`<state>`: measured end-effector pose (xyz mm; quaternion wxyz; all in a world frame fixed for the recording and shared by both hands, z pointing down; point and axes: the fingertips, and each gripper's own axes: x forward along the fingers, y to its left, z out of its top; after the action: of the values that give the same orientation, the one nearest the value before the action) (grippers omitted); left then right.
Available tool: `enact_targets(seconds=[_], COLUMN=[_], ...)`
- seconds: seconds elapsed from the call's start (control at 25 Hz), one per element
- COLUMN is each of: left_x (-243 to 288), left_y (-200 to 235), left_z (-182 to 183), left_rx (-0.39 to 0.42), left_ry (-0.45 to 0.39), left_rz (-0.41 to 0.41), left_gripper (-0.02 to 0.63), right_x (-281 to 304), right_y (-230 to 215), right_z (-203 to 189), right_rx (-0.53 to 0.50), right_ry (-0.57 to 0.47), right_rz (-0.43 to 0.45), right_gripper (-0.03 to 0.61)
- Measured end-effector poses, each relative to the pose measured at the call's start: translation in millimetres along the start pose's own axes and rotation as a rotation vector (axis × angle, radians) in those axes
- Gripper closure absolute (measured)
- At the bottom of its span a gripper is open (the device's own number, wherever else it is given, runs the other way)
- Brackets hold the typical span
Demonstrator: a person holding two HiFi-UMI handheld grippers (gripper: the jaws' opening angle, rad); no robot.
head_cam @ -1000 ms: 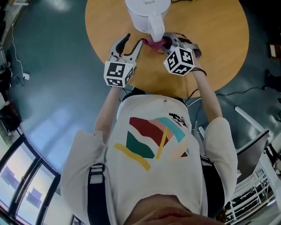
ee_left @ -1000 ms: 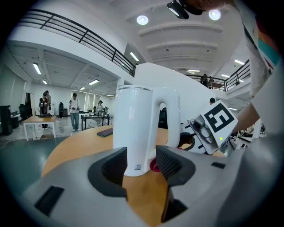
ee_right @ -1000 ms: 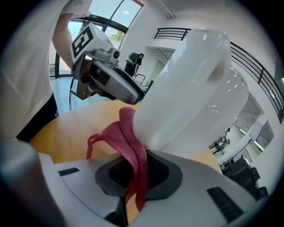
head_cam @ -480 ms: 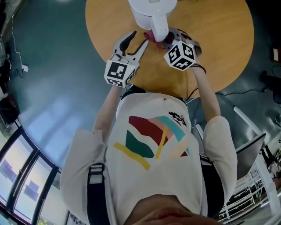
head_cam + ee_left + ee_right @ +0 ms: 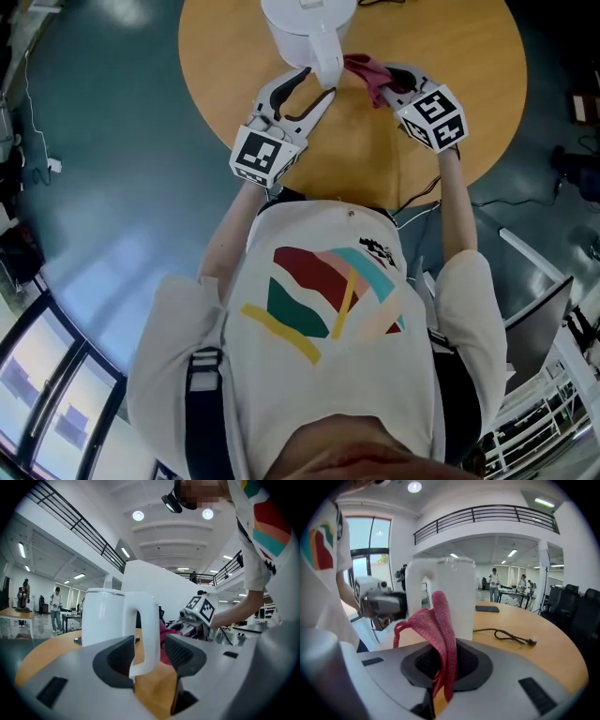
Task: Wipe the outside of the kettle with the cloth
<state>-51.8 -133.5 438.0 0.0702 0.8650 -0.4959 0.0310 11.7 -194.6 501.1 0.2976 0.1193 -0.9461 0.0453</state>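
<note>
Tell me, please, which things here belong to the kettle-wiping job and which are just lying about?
In the job: white kettle; red cloth, clamped in right gripper; left gripper, open around the handle.
Lying about: black power cord; dark phone; both on wooden table.

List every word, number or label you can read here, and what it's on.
No readable words or numbers anywhere.
Left marker cube and right marker cube: black-and-white square patterns, not text.
Shirt: small black mark by the coloured graphic, too small to read.
Kettle: plain white, no label showing.
</note>
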Motion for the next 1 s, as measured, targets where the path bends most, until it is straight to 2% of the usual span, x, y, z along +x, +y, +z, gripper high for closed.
enact_targets(seconds=[0.08,0.16,0.24,0.4,0.68,0.8,1.0], left_x=[2,3,2,3,-6,-16,-8], left_y=[-3,-4,-4,-5,6,15,8], left_z=[3,7,11,13,8,10,7], left_rx=[0.017,0.031,0.046,0.055,0.045,0.043,0.036], left_ry=[0.001,-0.002,-0.006,-0.004,-0.005,-0.007,-0.004], left_rz=[-0.008,-0.006,0.007,0.014,0.027,0.030,0.047], left_gripper=[0.368,0.369,0.448,0.466,0.466,0.465,0.466], right_x=[-9,-9,-3,8,22,32,32], right_y=[0,4,9,24,42,52,50], right_z=[24,44,57,77,89,98,87], right_rx=[0.015,-0.015,-0.051,-0.083,-0.206,-0.282,-0.432], right_ry=[-0.066,-0.085,-0.083,-0.102,-0.095,-0.071,-0.005], right_rz=[0.029,0.061,0.088,0.153,0.212,0.242,0.281], right_gripper=[0.540,0.538,0.540,0.540,0.540,0.540,0.540])
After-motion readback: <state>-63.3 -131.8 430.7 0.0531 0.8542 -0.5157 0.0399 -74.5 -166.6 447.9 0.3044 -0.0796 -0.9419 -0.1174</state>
